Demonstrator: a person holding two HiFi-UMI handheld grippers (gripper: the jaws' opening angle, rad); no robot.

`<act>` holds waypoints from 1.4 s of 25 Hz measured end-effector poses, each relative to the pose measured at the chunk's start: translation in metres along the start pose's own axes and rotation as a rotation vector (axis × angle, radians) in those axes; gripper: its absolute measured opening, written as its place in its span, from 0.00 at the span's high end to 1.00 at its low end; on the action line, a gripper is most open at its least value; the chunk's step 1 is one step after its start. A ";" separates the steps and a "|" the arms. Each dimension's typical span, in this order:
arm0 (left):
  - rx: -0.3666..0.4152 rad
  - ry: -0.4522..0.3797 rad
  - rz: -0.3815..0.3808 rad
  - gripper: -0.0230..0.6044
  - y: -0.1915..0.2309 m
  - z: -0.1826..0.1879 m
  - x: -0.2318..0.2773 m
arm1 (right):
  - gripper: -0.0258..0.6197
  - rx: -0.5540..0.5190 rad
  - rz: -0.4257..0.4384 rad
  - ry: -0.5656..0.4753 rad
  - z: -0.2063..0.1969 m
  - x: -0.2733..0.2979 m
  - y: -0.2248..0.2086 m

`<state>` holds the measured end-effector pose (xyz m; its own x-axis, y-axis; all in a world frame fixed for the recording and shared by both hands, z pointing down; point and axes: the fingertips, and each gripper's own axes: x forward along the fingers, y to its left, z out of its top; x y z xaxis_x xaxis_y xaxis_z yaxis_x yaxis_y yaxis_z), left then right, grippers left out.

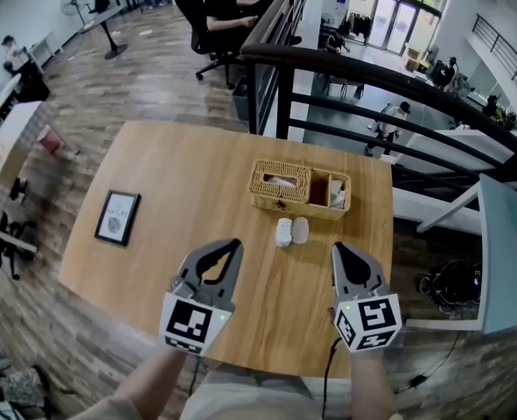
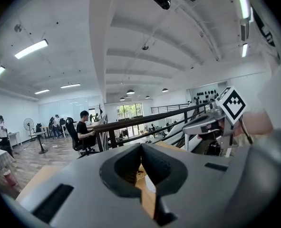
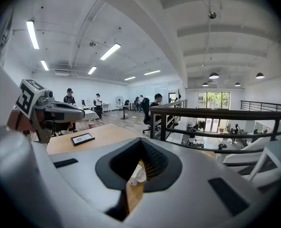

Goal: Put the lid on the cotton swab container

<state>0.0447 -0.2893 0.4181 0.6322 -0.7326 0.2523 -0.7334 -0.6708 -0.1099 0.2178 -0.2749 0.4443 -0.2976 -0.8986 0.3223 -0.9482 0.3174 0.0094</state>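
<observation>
both tools hover over the near edge of the wooden counter, well apart from each other. the left tool is clenched with nothing between its jaws, and so is the right tool. the small white swab container stands in the counter's middle with its lid off, lying just beside it on the right. the 2 sit just ahead of the tools' tips and between them, in front of a wicker basket. a framed picture lies far left.
</observation>
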 end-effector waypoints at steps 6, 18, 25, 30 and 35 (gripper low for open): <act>0.029 0.017 -0.007 0.93 0.009 -0.036 0.037 | 0.92 0.025 -0.014 0.066 -0.046 0.041 -0.020; -0.022 0.107 -0.030 0.93 0.012 -0.128 0.083 | 0.92 0.088 -0.035 0.191 -0.148 0.093 -0.039; -0.018 0.130 -0.051 0.93 0.014 -0.161 0.101 | 0.92 0.096 -0.016 0.231 -0.187 0.125 -0.042; -0.045 0.134 -0.039 0.93 0.026 -0.168 0.100 | 0.92 0.114 0.012 0.249 -0.194 0.145 -0.035; -0.064 0.137 -0.027 0.93 0.037 -0.166 0.091 | 0.92 0.103 0.040 0.234 -0.176 0.152 -0.018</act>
<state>0.0333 -0.3617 0.5969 0.6151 -0.6886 0.3839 -0.7337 -0.6783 -0.0412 0.2095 -0.3644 0.6595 -0.3131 -0.7874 0.5310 -0.9460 0.3083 -0.1006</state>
